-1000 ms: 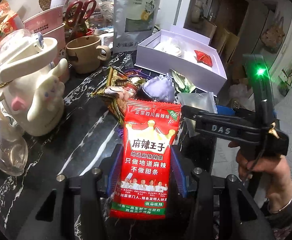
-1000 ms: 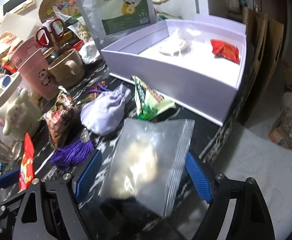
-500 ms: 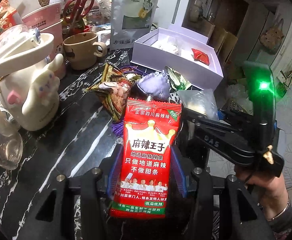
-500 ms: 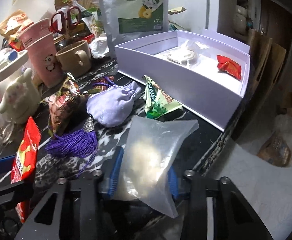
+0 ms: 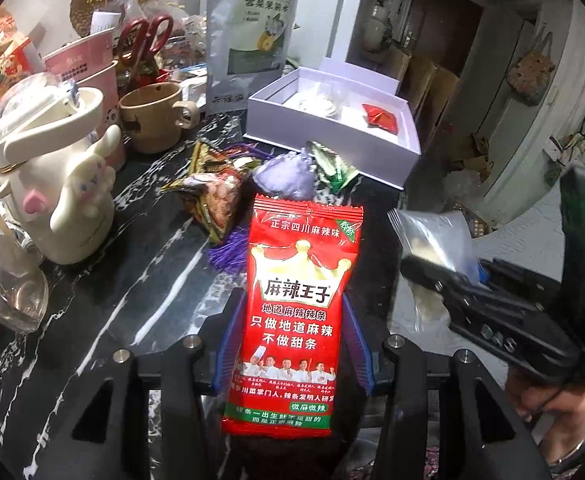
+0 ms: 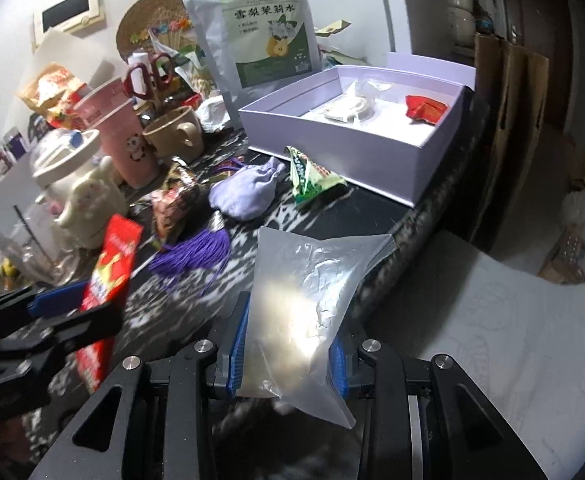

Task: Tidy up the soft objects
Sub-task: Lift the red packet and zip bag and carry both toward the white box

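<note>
My left gripper (image 5: 292, 344) is shut on a red snack packet (image 5: 298, 308) and holds it above the dark marble counter. My right gripper (image 6: 288, 344) is shut on a clear plastic bag (image 6: 312, 292) and holds it up near the counter's right edge; the bag also shows in the left wrist view (image 5: 432, 236). An open white box (image 6: 408, 160) stands beyond, holding a white pouch (image 6: 352, 106) and a small red packet (image 6: 426, 109). In front of the box lie a lilac cloth pouch (image 6: 246, 192), a green packet (image 6: 312, 182), a patterned packet (image 6: 176, 206) and a purple tassel (image 6: 196, 256).
A tall tea bag pouch (image 6: 260, 32) stands behind the box. A tan mug (image 6: 174, 136), pink cups (image 6: 120, 128) with scissors, a white rabbit kettle (image 5: 52, 176) and a glass (image 5: 8, 292) crowd the left. The counter edge drops off at the right.
My right gripper closed on the clear bag and lifted it off the counter. Both grippers drew back from the box, each with its item.
</note>
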The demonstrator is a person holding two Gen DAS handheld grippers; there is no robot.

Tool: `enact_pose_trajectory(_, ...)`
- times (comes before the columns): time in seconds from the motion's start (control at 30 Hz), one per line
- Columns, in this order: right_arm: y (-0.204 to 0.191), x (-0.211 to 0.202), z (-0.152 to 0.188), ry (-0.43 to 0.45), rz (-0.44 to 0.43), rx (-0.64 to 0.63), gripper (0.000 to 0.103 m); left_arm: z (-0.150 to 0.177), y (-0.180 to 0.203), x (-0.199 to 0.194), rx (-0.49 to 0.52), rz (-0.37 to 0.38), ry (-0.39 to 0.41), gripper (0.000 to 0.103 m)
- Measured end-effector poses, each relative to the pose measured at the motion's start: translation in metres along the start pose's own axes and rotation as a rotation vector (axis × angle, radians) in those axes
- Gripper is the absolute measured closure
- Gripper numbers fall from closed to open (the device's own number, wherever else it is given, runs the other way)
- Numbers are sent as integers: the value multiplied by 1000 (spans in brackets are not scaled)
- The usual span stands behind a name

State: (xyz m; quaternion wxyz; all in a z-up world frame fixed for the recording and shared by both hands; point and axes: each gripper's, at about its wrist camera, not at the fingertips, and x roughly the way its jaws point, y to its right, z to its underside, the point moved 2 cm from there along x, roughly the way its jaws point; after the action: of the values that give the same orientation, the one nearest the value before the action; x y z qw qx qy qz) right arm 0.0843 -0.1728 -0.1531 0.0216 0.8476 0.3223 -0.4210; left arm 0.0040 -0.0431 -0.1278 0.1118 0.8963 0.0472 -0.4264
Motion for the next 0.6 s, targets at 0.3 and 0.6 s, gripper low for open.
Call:
enact_pose_trajectory(0.3, 4, -50, 15, 52, -35, 24, 69, -18, 30, -20, 79, 40, 88, 56)
enact_pose_trajectory(0.6, 7, -90, -8, 158, -30, -5, 69, -57, 56, -41, 140, 78, 204, 56)
